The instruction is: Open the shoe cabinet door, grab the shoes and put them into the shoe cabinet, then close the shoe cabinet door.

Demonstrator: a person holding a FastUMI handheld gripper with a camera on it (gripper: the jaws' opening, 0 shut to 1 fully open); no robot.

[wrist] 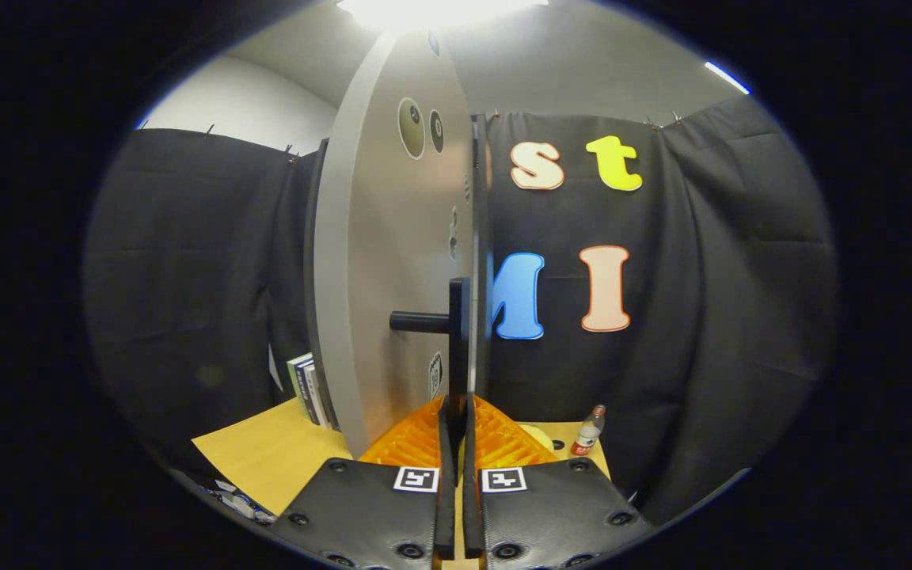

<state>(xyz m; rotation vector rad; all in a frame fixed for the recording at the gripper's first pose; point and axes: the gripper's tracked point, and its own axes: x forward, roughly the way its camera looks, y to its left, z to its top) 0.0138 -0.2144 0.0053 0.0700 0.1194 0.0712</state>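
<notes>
The gripper [457, 431] points straight at the edge of the shoe cabinet door [393, 261], and its two orange fingers [416, 439] are drawn in close together on the black bar handle [458, 340], which rises at twelve o'clock from their tips. Both pads appear to press on the bar's lower end, one from each side (the contact itself is partly hidden by the dark finger liners). A short black post [419, 321] joins the handle to the door face, jutting toward nine o'clock.

The door is a pale grey panel seen almost edge-on, standing upright and swung toward the camera, with a few round and oval stickers [412, 127] on its face. At eight o'clock from the fingertips, behind the door's lower edge, a few books [307, 388] stand upright on the wooden table [266, 455]. At three o'clock from the fingertips, near the table's far corner, a small clear bottle [589, 431] with a red label stands upright, well apart from the door. Just beside the right finger lies a pale yellowish object [537, 434], too hidden to identify.
</notes>
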